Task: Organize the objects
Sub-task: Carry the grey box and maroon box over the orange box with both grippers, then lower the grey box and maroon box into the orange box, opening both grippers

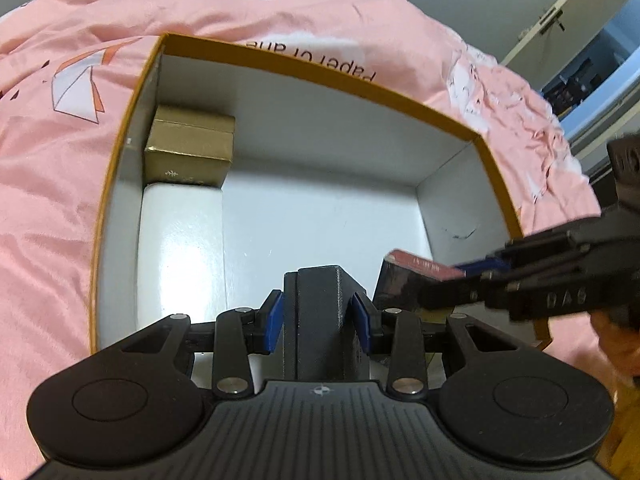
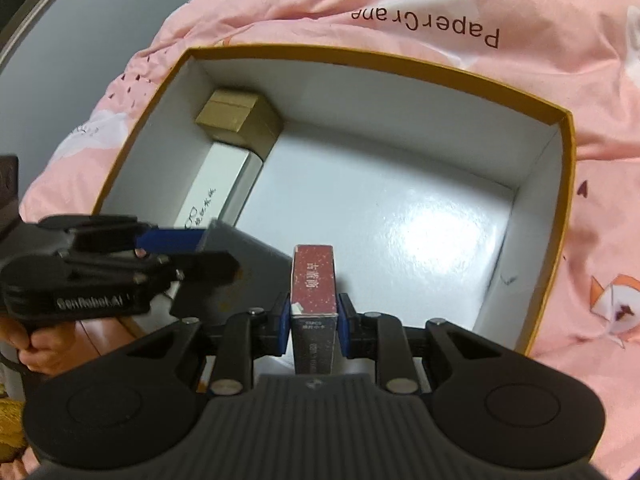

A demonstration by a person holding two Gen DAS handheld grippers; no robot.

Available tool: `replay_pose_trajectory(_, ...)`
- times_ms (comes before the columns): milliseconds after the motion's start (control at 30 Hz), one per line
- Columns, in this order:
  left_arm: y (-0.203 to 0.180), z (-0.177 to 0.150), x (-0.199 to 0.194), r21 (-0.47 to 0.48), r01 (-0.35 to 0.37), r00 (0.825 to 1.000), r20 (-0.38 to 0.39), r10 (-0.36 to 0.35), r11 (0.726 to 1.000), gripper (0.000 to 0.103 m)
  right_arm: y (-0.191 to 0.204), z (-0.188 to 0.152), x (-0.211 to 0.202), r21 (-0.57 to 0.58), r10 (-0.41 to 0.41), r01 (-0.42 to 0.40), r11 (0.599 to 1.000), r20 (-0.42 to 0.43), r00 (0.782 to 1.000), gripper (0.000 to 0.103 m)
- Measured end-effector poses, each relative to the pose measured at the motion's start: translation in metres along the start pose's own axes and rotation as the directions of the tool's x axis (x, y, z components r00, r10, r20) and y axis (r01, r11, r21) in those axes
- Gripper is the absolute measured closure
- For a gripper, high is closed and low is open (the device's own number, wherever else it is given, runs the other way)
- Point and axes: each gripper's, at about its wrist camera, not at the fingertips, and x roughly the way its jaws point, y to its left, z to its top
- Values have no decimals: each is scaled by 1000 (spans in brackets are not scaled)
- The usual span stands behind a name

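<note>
An open orange-rimmed cardboard box (image 1: pixel 492 160) (image 2: pixel 564 184) with a white inside lies on a pink bedsheet. Along its left wall sit a gold box (image 1: pixel 192 148) (image 2: pixel 240 116) and a white box (image 1: pixel 180 248) (image 2: pixel 220 184). My left gripper (image 1: pixel 318 316) (image 2: pixel 208 252) is shut on a dark grey box (image 1: pixel 318 304) (image 2: pixel 248 256) over the box's near edge. My right gripper (image 2: pixel 314 320) (image 1: pixel 452 284) is shut on a dark red box (image 2: pixel 314 280) (image 1: pixel 404 276), held just right of the grey one.
The pink sheet (image 1: pixel 60 200) (image 2: pixel 600 240) with paper crane prints surrounds the box. A grey wall and a white cabinet (image 1: pixel 580 32) stand behind. The right part of the box floor (image 2: pixel 420 220) is bare.
</note>
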Motion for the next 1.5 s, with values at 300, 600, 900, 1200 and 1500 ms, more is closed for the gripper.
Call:
replay_pose_trajectory(300,-16,-2,0,134,-169,985,-18,173,976,59,-8,12,15,9,-51,51,999,-8,999,73)
replay_pose_trajectory(600,-19,-10,-9,185,-199,980,11,201,962,58,-34,4,36,171,70,-65,983,-22,997,76)
replay_pose_trajectory(900,-21,-12,-15,182,-172,985,42,167,968,59,-48,-8,48,447,188,-193,873,55,981,78)
replay_pose_trajectory(1200,-19,-15,-11,172,-151,988,27,149,973,59,-32,-7,47,357,86,-82,930,6,996,66)
replay_pose_trajectory(1500,-18,-18,-12,174,-149,989,42,144,974,59,-12,-4,43,277,-62,74,958,-52,997,45)
